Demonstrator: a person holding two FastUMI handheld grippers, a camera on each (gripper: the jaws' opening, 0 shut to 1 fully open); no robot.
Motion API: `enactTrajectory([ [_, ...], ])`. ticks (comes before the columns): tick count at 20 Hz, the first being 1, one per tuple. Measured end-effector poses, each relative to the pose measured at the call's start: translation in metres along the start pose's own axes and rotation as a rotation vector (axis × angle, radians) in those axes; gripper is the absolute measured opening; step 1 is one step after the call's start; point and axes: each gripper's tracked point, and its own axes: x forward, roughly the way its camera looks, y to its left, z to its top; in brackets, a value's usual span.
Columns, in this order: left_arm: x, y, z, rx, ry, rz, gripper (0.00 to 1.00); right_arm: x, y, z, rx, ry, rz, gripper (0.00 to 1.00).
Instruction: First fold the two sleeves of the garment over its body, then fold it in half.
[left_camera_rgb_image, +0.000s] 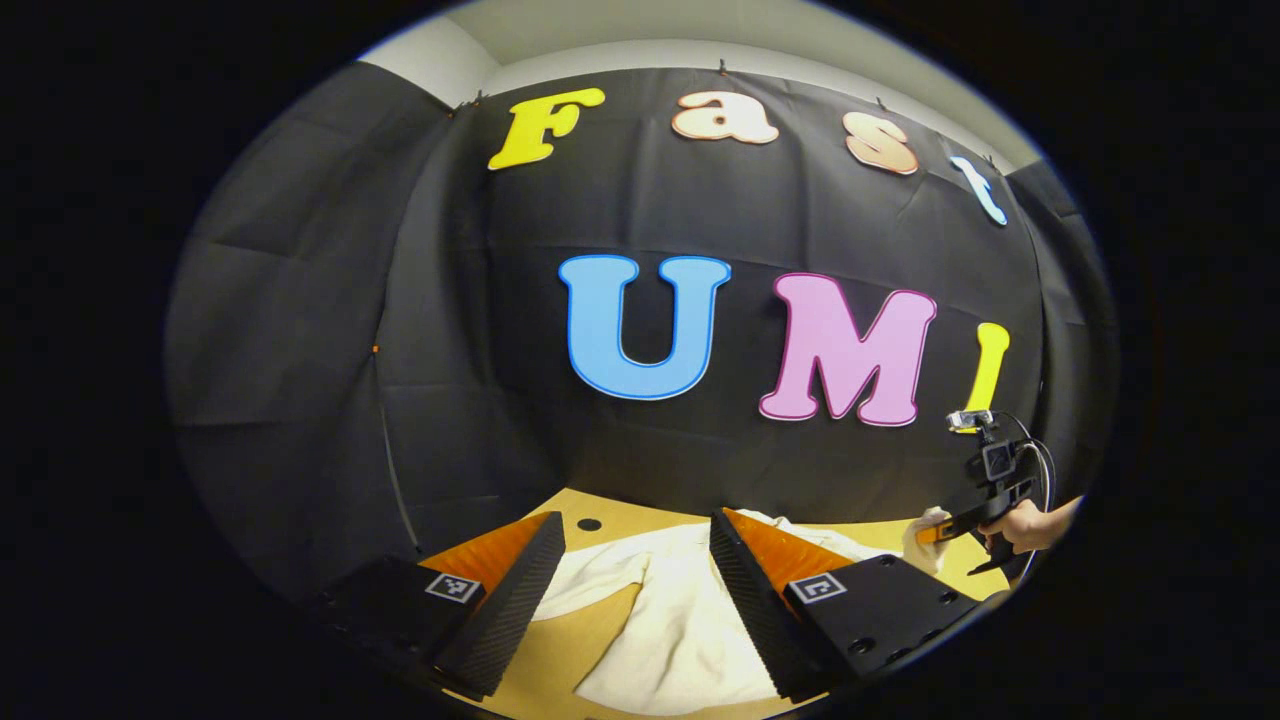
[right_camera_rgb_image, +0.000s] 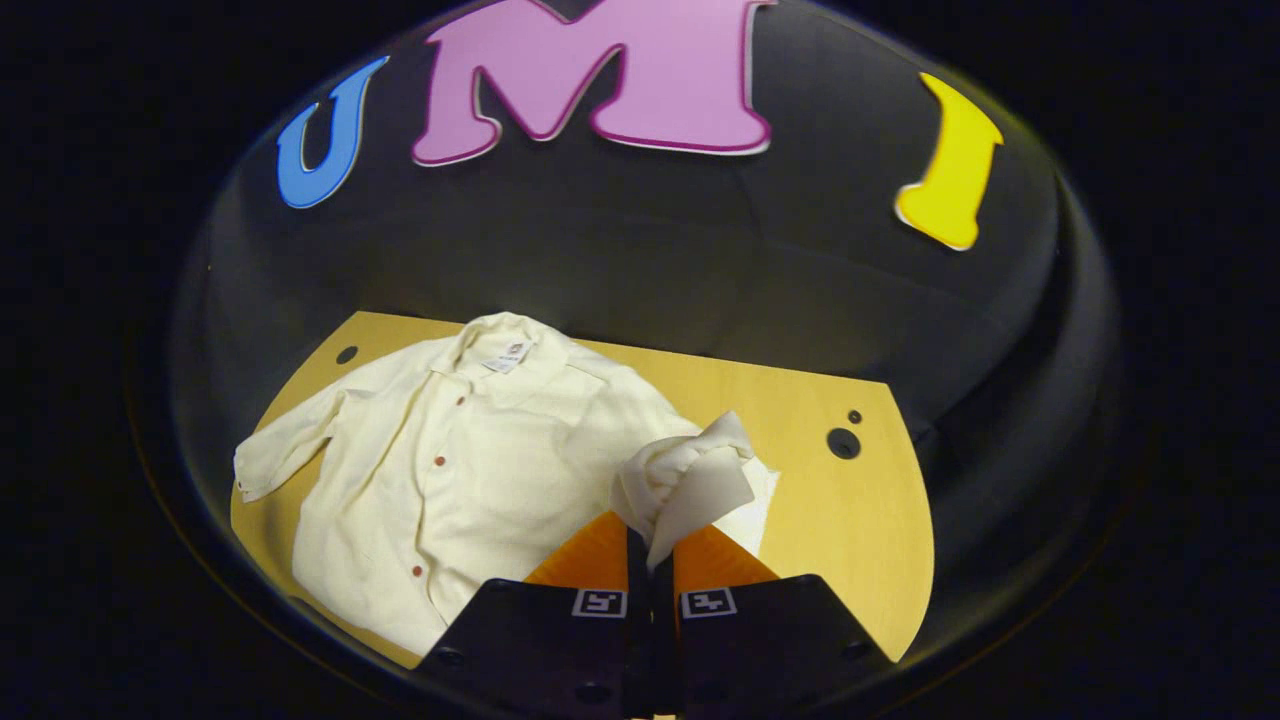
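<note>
A cream button-front shirt (right_camera_rgb_image: 450, 470) is lying face up on the wooden tabletop (right_camera_rgb_image: 850, 520), its collar (right_camera_rgb_image: 505, 350) pointing toward the black cloth wall (right_camera_rgb_image: 700, 260) at the back. There are no containers on the tabletop.

In the right gripper view, the right tongs (right_camera_rgb_image: 652, 545) are closing tight on a bunched sleeve (right_camera_rgb_image: 690, 480) of the shirt, both fingers pressing on the cloth with almost no gap between them, and the sleeve is rising in a crumpled knot above the shirt's body. The other sleeve (right_camera_rgb_image: 285, 450) is lying spread out flat, its cuff reaching near the tabletop's edge on that side. In the left gripper view the right tongs (left_camera_rgb_image: 935, 533) are also showing far off, with a hand (left_camera_rgb_image: 1030, 525) holding them and pale cloth pinched at their tip.

The left tongs (left_camera_rgb_image: 635, 560) are standing wide open and holding nothing, hovering over the shirt (left_camera_rgb_image: 680, 620) with cloth and bare wood showing between the fingers.

Bare tabletop is lying open beyond the gripped sleeve, where two round holes (right_camera_rgb_image: 843, 442) are sitting near the far corner. Another hole (right_camera_rgb_image: 346, 354) is sitting at the opposite far corner. The shirt's hem is lying close to the near edge, and the wall is standing just behind the back edge.
</note>
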Motion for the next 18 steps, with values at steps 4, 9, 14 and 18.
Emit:
enactTrajectory([
  [4, 0.010, 0.033, -0.002, -0.007, 0.015, 0.037, 0.96, 0.024, 0.080, 0.017, -0.041, 0.007, 0.083, 0.05],
  [9, 0.017, 0.073, -0.018, -0.012, 0.043, 0.078, 0.96, 0.051, 0.181, 0.018, -0.040, 0.038, 0.211, 0.05],
  [14, 0.021, 0.104, -0.041, -0.019, 0.089, 0.110, 0.96, 0.087, 0.255, -0.001, 0.050, 0.078, 0.323, 0.09],
  [18, 0.026, 0.115, -0.067, -0.024, 0.129, 0.116, 0.96, 0.104, 0.279, 0.009, 0.114, 0.030, 0.373, 0.29],
])
